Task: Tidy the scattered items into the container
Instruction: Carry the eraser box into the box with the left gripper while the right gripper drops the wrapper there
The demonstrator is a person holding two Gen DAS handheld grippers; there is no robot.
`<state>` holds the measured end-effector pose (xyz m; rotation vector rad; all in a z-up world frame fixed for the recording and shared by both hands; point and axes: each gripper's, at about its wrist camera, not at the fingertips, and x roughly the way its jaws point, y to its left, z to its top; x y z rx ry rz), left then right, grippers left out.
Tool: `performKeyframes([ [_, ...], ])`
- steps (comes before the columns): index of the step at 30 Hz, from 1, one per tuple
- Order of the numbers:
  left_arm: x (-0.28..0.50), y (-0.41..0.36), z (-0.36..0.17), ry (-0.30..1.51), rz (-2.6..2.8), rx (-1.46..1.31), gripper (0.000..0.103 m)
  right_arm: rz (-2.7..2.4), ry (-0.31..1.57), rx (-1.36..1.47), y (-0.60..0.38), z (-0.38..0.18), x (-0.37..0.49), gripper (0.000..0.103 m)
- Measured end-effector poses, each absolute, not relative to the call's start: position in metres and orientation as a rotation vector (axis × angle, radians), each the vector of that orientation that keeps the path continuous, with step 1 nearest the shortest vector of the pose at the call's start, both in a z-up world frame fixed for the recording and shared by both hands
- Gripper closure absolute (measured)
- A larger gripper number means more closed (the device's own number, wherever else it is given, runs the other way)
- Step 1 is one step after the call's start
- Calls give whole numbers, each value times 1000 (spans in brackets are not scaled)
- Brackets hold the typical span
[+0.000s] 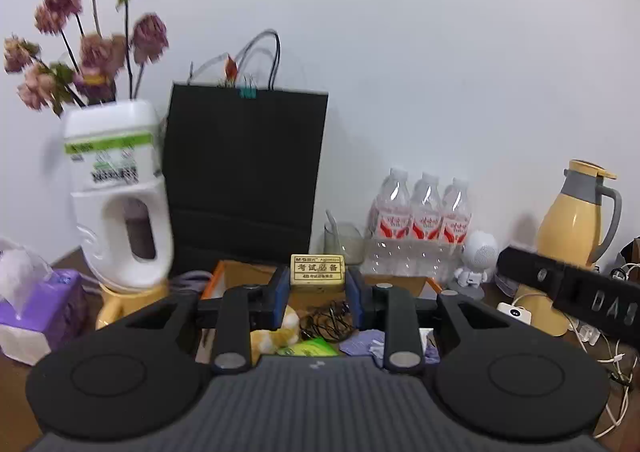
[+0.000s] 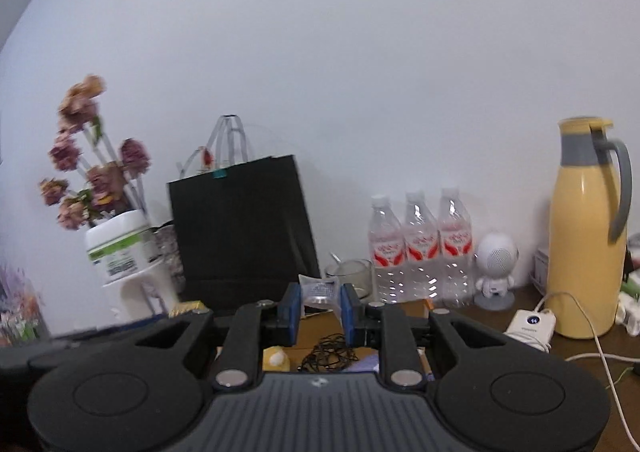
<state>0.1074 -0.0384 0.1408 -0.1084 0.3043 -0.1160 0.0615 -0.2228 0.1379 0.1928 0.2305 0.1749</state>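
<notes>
A small yellow rectangular box printed with dark characters [image 1: 317, 270] was seen clamped between the blue pads of the left tool [image 1: 317, 284], held above the open cardboard container with an orange rim [image 1: 212, 280]. In the right wrist view, a small clear plastic packet with a silvery round item inside [image 2: 319, 292] was clamped by the right tool [image 2: 320, 302], also above that container [image 2: 422, 306].

Several things were already lying inside the container: a tangle of thin black cord [image 1: 326, 322], a yellow-and-white soft object [image 1: 280, 330] at about 8 o'clock from the cord, a green packet [image 1: 308, 348] and purple paper pieces [image 1: 362, 344] at about 5 o'clock.

The task was judged well advanced, with the two held items still to be released into the container. Whether further scattered items remained on the brown counter [image 1: 16, 392] could not be told, since the near surface was hidden by the tools; the black paper bag [image 1: 244, 171] at 12 o'clock and the yellow jug [image 2: 584, 236] at 3 o'clock looked like standing fixtures.
</notes>
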Motion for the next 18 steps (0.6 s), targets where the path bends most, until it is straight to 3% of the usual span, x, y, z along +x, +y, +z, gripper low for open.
performKeyframes([
  [4,149,-42,155,412,-158,-70,73,161,277,156,-237,164,95,84],
  [9,234,-52,178,752,-259,-58,73,272,584,164,-255,201,185,84],
  [14,300,-65,152,1143,-361,-38,72,270,975,150,-259,168,268,83],
  [18,307,-73,121,1219,-273,66,72,215,1085,13,-245,136,284,83],
])
